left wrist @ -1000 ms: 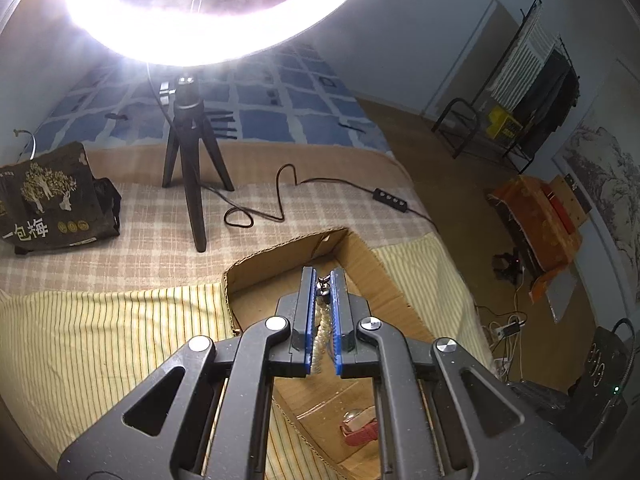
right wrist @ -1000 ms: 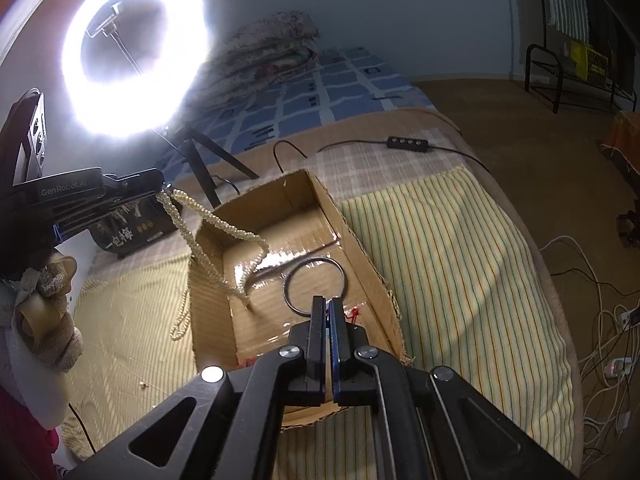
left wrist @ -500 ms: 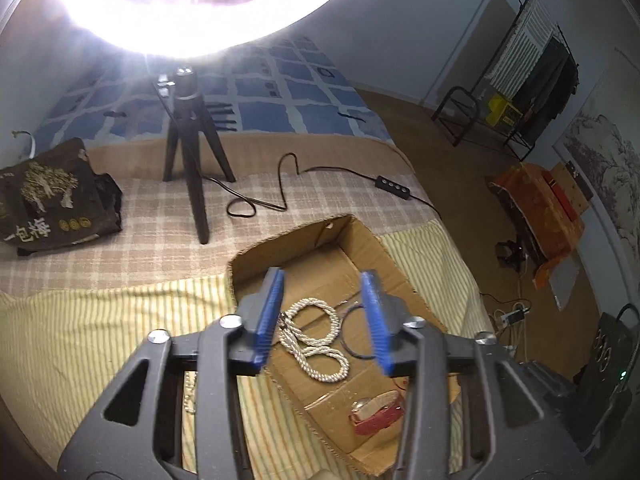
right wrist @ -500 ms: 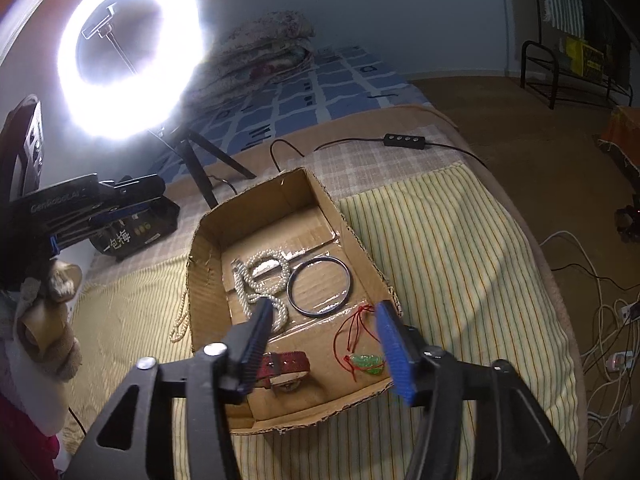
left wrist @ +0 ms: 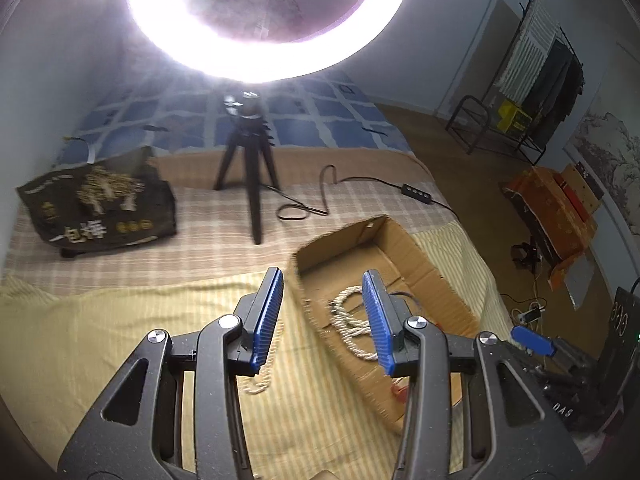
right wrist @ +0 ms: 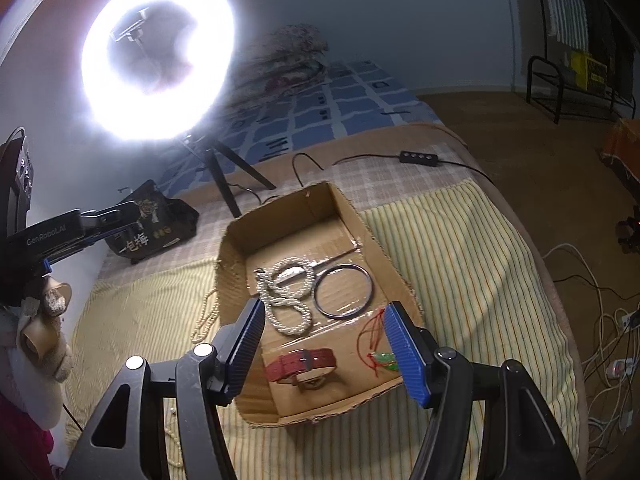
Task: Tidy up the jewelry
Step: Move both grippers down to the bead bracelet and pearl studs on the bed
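An open cardboard box (right wrist: 280, 220) lies on the striped bed cover. Inside it are a coiled pearl necklace (right wrist: 288, 296), a dark bangle (right wrist: 342, 290), a red watch strap (right wrist: 300, 364) and a green pendant on red cord (right wrist: 384, 358). My right gripper (right wrist: 326, 346) hovers open over the box's near end, holding nothing. My left gripper (left wrist: 322, 318) is also open and empty, over the box's left wall (left wrist: 304, 280), with the necklace (left wrist: 348, 320) below its right finger. A second pearl strand (left wrist: 260, 384) lies on the cover outside the box (right wrist: 204, 316).
A lit ring light (left wrist: 160, 40) on a black tripod (left wrist: 250, 168) stands behind the box, its cable and switch (left wrist: 418, 192) trailing right. A black printed bag (left wrist: 96, 204) lies at the back left. The bed's edge drops to the floor on the right.
Both grippers went from shut to open. The pearl necklace dropped from the left gripper into the box, and that gripper shifted left toward the box's wall. The right gripper rose slightly.
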`<state>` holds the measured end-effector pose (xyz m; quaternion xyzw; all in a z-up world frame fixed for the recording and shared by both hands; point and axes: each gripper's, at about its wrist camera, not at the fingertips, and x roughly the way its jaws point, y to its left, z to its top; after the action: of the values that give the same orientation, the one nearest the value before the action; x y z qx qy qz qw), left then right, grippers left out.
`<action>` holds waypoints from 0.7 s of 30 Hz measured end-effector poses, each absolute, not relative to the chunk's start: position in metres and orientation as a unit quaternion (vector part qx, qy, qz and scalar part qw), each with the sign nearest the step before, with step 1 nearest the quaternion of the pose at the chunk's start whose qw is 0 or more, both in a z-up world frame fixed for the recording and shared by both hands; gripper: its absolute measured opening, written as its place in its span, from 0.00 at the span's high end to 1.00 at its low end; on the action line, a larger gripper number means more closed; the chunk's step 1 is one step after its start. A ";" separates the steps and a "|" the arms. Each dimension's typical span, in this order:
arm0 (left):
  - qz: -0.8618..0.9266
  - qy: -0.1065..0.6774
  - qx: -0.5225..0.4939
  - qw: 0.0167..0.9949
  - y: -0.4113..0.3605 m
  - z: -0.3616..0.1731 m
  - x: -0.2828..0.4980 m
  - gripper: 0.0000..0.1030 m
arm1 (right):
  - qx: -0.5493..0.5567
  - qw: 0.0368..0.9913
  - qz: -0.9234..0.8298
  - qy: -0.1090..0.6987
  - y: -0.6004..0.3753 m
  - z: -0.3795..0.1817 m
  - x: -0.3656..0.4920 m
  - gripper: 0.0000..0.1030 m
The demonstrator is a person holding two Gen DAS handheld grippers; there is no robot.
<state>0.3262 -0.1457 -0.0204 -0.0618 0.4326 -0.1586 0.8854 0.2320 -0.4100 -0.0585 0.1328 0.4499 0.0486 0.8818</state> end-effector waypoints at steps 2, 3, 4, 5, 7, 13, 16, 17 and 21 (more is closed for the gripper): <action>-0.152 0.428 -0.060 0.889 -0.134 -0.015 0.320 0.60 | 0.132 0.882 0.055 0.448 -0.404 -0.055 0.230 0.37; -0.149 0.425 -0.060 0.891 -0.127 -0.013 0.316 0.60 | 0.133 0.882 0.059 0.448 -0.401 -0.054 0.230 0.37; -0.146 0.424 -0.060 0.892 -0.121 -0.011 0.312 0.60 | 0.132 0.882 0.062 0.448 -0.398 -0.053 0.229 0.37; -0.144 0.423 -0.063 0.893 -0.114 -0.009 0.308 0.60 | 0.132 0.882 0.064 0.447 -0.395 -0.052 0.228 0.37; -0.141 0.423 -0.066 0.893 -0.103 -0.008 0.300 0.60 | 0.131 0.883 0.071 0.446 -0.388 -0.049 0.227 0.37; -0.125 0.426 -0.072 0.893 -0.068 -0.006 0.268 0.60 | 0.127 0.883 0.098 0.442 -0.362 -0.040 0.220 0.38; -0.118 0.427 -0.074 0.893 -0.053 -0.008 0.252 0.60 | 0.124 0.882 0.112 0.441 -0.349 -0.036 0.216 0.38; -0.116 0.429 -0.076 0.893 -0.048 -0.010 0.246 0.60 | 0.122 0.882 0.116 0.441 -0.345 -0.035 0.214 0.38; -0.112 0.440 -0.086 0.887 -0.033 -0.022 0.228 0.60 | 0.107 0.881 0.131 0.442 -0.327 -0.035 0.201 0.38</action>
<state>0.2276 -0.0332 -0.0220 -0.0855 0.4404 -0.1120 0.8867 0.2012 -0.3265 -0.0354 0.1066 0.4421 0.1312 0.8809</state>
